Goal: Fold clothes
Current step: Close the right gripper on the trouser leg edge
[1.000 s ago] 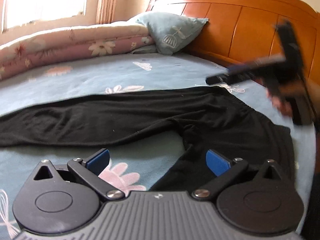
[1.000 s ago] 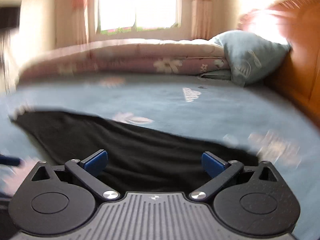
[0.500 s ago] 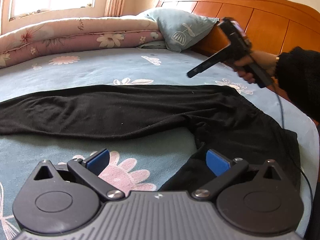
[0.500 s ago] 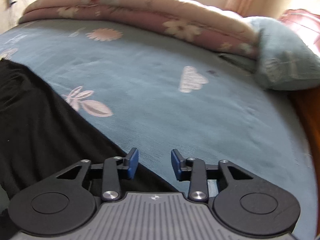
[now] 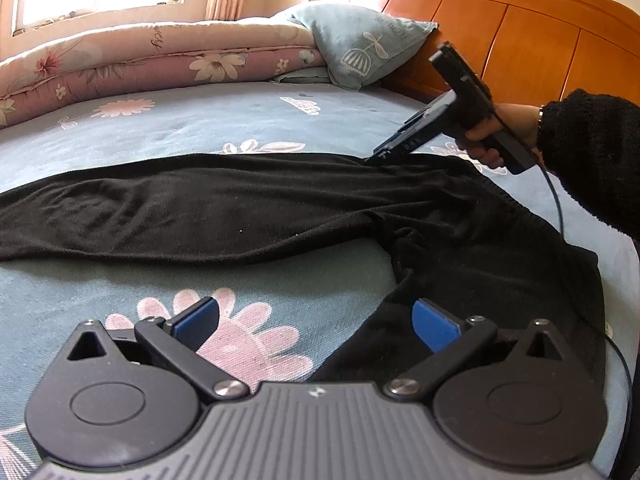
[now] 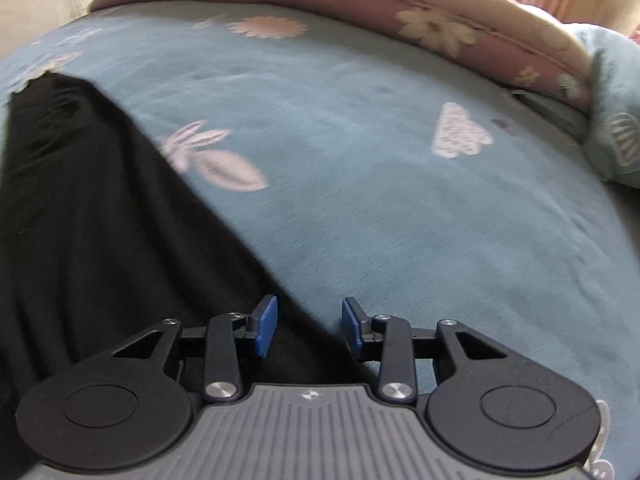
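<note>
Folded floral quilt (image 5: 152,60) along the far side of the bed (image 5: 168,124), pale blue pillow (image 5: 360,46) propped against the wooden headboard (image 5: 512,36). Black trousers (image 5: 224,208) spread flat on the blue flowered sheet, long axis across the bed, waistband toward the headboard side, legs parted in a V, fabric soft and lightly creased. Left tongs (image 5: 316,322) wide apart, empty, low over the nearer leg. Right tongs (image 6: 308,328) partly closed, straddling the far trouser edge, pads not pressing, gripped by a hand (image 5: 500,132) in a black sleeve (image 5: 592,152).
</note>
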A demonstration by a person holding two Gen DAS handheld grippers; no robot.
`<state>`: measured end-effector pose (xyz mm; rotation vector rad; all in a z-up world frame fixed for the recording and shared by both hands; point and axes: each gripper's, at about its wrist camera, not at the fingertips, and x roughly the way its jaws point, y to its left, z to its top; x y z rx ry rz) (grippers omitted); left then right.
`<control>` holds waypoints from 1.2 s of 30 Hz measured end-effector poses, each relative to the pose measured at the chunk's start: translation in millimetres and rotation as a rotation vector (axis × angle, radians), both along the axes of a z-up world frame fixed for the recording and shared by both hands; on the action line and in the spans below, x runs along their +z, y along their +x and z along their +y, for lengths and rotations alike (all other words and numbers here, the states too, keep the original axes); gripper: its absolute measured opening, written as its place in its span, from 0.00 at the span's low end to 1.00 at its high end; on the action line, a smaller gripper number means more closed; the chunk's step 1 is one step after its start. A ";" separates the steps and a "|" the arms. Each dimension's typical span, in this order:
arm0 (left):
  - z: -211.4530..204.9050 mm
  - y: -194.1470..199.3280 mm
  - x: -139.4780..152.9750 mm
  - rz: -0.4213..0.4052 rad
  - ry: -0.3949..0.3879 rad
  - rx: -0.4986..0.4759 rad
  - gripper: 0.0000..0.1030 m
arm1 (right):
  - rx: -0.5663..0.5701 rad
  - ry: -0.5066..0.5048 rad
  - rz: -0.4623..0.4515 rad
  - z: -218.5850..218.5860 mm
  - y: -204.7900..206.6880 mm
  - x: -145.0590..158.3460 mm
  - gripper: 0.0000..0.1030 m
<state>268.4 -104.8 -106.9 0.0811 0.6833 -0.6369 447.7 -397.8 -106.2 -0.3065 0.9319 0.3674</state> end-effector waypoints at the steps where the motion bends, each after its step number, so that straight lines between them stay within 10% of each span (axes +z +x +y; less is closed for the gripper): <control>1: 0.1 0.3 -0.3 0.001 0.000 0.000 0.99 | 0.022 -0.015 -0.007 2.0 -5.0 0.5 0.40; 9: -0.5 1.0 -1.8 0.008 0.008 -0.003 0.99 | 0.054 -0.057 -0.034 8.5 0.4 -2.0 0.55; 13: 0.5 0.8 -1.0 0.013 -0.003 -0.007 0.99 | 0.049 0.049 0.021 5.6 -2.6 0.1 0.07; 25: 4.1 0.0 1.0 0.015 -0.020 0.000 0.99 | -0.175 -0.108 -0.172 25.5 7.9 -8.8 0.03; 29: 3.8 0.0 0.8 0.021 -0.021 -0.004 0.99 | -0.139 -0.117 -0.157 31.9 9.8 -2.5 0.12; 31: 3.8 0.0 0.8 0.022 -0.023 -0.004 0.99 | -0.085 -0.091 -0.182 36.9 8.7 12.9 0.44; 33: 4.0 0.2 0.7 0.023 -0.025 -0.003 0.99 | -0.002 -0.039 -0.184 46.1 12.3 23.7 0.55; 36: 4.0 0.4 0.4 0.026 -0.028 -0.004 0.99 | 0.092 -0.023 -0.140 67.1 28.1 20.5 0.55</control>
